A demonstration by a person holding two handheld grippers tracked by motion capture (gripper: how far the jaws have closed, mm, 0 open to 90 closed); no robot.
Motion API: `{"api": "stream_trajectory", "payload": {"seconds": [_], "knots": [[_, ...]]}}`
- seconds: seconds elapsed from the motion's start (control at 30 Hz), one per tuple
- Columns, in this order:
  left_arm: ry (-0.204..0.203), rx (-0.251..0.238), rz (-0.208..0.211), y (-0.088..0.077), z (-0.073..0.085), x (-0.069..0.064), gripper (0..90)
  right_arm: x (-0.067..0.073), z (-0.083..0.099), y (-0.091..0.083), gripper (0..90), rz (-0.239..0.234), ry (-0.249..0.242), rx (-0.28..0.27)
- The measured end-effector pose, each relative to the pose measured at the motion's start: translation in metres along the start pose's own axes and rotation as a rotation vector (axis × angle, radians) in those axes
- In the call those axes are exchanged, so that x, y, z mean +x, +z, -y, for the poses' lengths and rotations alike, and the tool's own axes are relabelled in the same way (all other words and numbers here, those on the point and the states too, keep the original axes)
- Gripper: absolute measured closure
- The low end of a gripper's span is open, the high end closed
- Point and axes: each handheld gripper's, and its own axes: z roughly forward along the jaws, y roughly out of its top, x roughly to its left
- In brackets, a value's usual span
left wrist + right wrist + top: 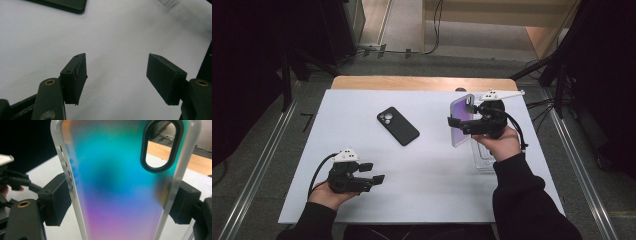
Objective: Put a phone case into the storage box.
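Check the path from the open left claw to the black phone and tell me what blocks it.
Nothing visible does. Bare white table lies between the left claw and the black phone; the right claw holds the iridescent case off to the side.

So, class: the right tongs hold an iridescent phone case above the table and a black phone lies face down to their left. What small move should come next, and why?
Probably carry the phone case, clamped by its side rails in the right tongs, leftward over the black phone. The left tongs are open and empty, free to steady the phone.

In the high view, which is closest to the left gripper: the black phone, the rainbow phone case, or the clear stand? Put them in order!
From the left gripper:
1. Black phone, flat mid-table.
2. Rainbow phone case, clamped in the right gripper.
3. Clear stand, right side; too close to the case to call.
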Motion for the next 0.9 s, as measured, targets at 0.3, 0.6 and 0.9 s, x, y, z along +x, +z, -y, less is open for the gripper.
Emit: {"api": "stream_trajectory", "payload": {"seconds": [0.3,0.6,0.9], "knots": [[-0.014,0.001,-0.009,0.000,0.002,0.002,33.2,-0.023,-0.003,-0.016,16.2,0.126,0.052,-0.018],[-0.021,0.000,0.008,0.001,0.001,0.003,33.2,-0.047,0.005,-0.023,16.2,0.272,0.126,-0.068],[-0.026,-0.006,0.020,0.002,0.001,0.005,33.2,-0.072,0.001,-0.016,16.2,0.305,0.192,-0.081]]}}
